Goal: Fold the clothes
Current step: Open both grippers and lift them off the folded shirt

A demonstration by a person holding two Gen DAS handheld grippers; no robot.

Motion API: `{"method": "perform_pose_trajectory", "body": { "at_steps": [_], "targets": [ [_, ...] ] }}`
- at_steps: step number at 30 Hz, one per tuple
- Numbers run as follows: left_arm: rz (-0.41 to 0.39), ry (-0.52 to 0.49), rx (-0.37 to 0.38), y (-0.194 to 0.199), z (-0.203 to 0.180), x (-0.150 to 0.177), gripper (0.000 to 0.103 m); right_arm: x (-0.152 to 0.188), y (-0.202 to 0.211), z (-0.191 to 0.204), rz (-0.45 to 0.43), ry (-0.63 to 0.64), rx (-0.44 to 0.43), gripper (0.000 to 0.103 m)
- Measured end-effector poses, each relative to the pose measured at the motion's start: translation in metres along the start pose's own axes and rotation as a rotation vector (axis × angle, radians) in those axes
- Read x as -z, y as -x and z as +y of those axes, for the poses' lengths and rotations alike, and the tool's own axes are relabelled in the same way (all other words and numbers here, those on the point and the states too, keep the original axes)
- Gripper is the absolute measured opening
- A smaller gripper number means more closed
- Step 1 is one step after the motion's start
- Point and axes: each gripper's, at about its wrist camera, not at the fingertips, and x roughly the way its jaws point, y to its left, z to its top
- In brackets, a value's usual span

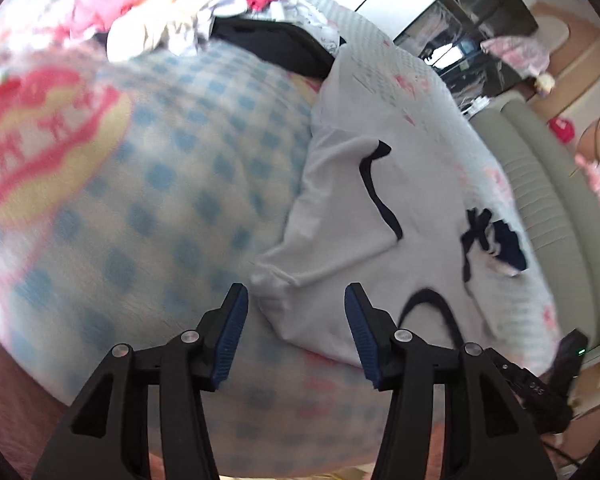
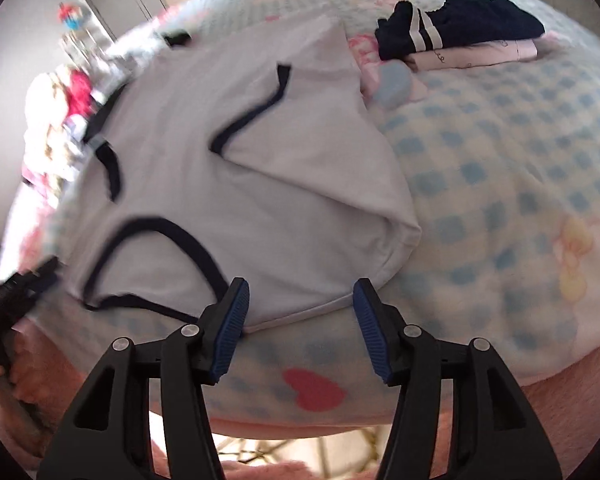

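On the blue-checked blanket (image 2: 500, 168) lies the white shirt (image 2: 228, 200) with dark trim, spread flat, one side folded over. Beyond the shirt — folded dark clothes (image 2: 460, 24) stacked in the right wrist view, an unsorted pile (image 1: 172, 4) in the left. Right gripper (image 2: 300, 308) jaws apart at the shirt's near hem; left gripper (image 1: 296, 312) jaws apart at its corner — neither holds anything.

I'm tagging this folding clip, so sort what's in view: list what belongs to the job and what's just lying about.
In the job:
- white top with navy trim, partly folded on the bed
- left gripper, fingers open
- right gripper, fingers open

Lying about:
- checked blanket
- navy garment on a pale folded piece
- unsorted clothes pile
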Motion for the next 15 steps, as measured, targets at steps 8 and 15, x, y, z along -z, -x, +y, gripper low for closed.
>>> {"method": "perform_pose_trajectory", "body": {
  "at_steps": [8, 15],
  "targets": [
    [-0.017, -0.049, -0.120, -0.016, -0.008, 0.000, 0.024, -0.011, 0.000, -0.048, -0.061, -0.172, 0.069, 0.058],
    [0.017, 0.047, 0.007, -0.019, 0.010, -0.003, 0.032, -0.010, 0.000, -0.070, -0.066, -0.218, 0.052, 0.062]
  ]
}}
